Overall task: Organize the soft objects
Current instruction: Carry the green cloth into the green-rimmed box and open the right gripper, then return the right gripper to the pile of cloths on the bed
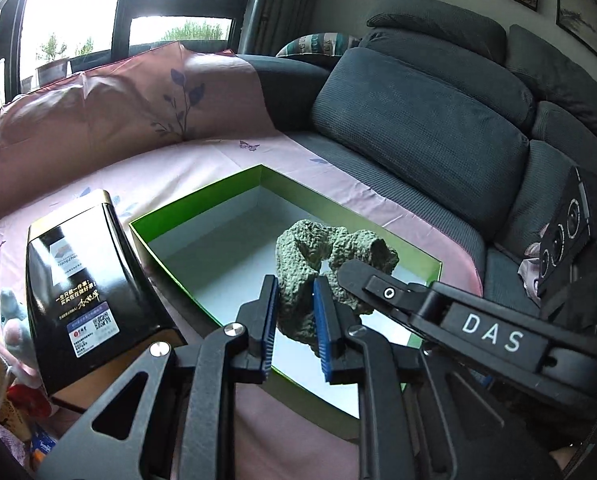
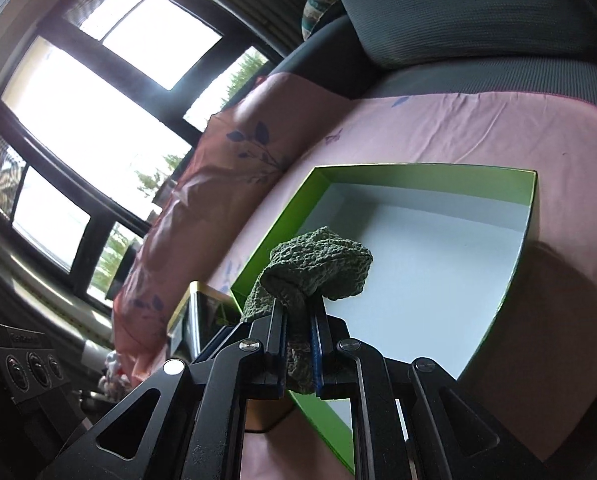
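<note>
Both grippers are clamped on the same crinkly green cloth (image 1: pixel 298 276), holding it up over the open green box (image 1: pixel 202 204) that sits on the pink sheet (image 1: pixel 202 160) spread across the grey sofa (image 1: pixel 418 120). In the left wrist view, the left gripper (image 1: pixel 296 316) pinches the cloth's lower end between its blue pads (image 1: pixel 322 320), jaws nearly together with fabric squeezed between them. The right gripper (image 1: pixel 362 276) comes in from about 3 o'clock of the cloth, its black finger tips buried in the fabric's right side.

From the right wrist view, the right gripper (image 2: pixel 298 332) is closed tight on a gathered fold, the rest of the green cloth (image 2: pixel 322 268) bunching up above the finger tips, toward 12 o'clock. The bundle hangs over the near-left part of the green box (image 2: pixel 418 180), whose white floor shows beyond it at 1 to 3 o'clock.

A black tin (image 1: pixel 86 280) with a printed label stands just beside the box, at 9 o'clock of the cloth in the left view. A pale plush toy (image 1: pixel 14 320) lies further out at the left edge
</note>
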The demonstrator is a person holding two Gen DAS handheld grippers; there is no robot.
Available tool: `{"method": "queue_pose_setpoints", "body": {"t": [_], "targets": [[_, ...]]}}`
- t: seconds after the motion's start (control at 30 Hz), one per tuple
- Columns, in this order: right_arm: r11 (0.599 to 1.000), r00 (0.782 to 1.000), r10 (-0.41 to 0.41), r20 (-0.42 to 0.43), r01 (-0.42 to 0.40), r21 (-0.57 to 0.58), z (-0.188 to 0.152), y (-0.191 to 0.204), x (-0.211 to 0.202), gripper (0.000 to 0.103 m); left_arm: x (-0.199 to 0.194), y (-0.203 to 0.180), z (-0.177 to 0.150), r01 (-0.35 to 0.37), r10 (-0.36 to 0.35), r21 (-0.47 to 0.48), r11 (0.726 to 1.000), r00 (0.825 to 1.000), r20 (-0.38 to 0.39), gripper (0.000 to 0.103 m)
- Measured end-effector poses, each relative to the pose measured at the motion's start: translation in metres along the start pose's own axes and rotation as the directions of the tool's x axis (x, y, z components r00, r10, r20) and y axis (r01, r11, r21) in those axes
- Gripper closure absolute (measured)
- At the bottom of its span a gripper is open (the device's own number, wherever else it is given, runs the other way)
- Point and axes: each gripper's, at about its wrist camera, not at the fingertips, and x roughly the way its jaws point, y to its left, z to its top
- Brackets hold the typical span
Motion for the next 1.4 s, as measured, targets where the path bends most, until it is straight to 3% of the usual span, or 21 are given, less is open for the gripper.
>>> {"method": "queue_pose_setpoints", "body": {"t": [0.1, 0.13, 0.17, 0.23, 0.27, 0.53, 0.67, 0.97, 1.13, 1.23, 1.4], "targets": [[0.999, 0.999, -0.043, 0.011, 0.044, -0.019, 0.002, 0.001, -0.001, 0.088, -0.012, -0.001, -0.004, 0.003, -0.003, -0.001, 1.000, 1.000, 0.028, 0.067], [0.998, 0.998, -0.058, 0.017, 0.058, -0.024, 0.003, 0.001, -0.002, 0.077, -0.021, 0.002, -0.008, 0.010, -0.010, -0.010, 1.000, 0.999, 0.040, 0.055], [0.998, 0.998, -0.063, 0.026, 0.064, -0.027, 0.004, 0.002, -0.005, 0.056, -0.027, 0.005, -0.007, -0.002, 0.003, -0.020, 1.000, 0.999, 0.047, 0.049], [0.997, 0.996, -0.069, 0.058, 0.071, -0.043, 0.003, 0.006, -0.011, 0.030, -0.040, 0.013, -0.007, -0.016, 0.020, -0.051, 0.999, 0.997, 0.068, 0.038], [0.996, 0.996, -0.061, 0.071, 0.065, -0.056, 0.004, 0.008, -0.014, 0.024, -0.046, 0.017, -0.007, -0.025, 0.030, -0.060, 0.998, 0.997, 0.075, 0.032], [0.986, 0.995, -0.011, 0.103, 0.028, -0.166, -0.004, 0.050, -0.030, 0.016, -0.110, 0.055, -0.021, -0.127, 0.151, -0.163, 0.978, 0.978, 0.147, 0.018], [0.972, 0.996, 0.018, 0.092, 0.004, -0.236, -0.015, 0.075, -0.029, 0.011, -0.144, 0.084, -0.038, -0.213, 0.253, -0.236, 0.948, 0.955, 0.154, 0.015], [0.899, 0.999, 0.022, 0.040, -0.003, -0.439, -0.056, 0.140, -0.015, 0.011, -0.208, 0.161, -0.094, -0.397, 0.476, -0.411, 0.821, 0.873, 0.106, 0.012], [0.847, 0.999, 0.040, -0.010, -0.039, -0.530, -0.085, 0.173, -0.002, 0.011, -0.216, 0.200, -0.128, -0.419, 0.509, -0.499, 0.759, 0.859, 0.053, 0.012], [0.825, 0.997, 0.051, -0.058, -0.075, -0.561, -0.102, 0.187, 0.007, 0.011, -0.211, 0.219, -0.148, -0.445, 0.542, -0.549, 0.708, 0.840, 0.019, 0.012], [0.796, 0.981, 0.069, -0.181, -0.164, -0.583, -0.126, 0.201, 0.027, 0.011, -0.202, 0.241, -0.166, -0.418, 0.494, -0.596, 0.686, 0.868, -0.039, 0.013]]}}
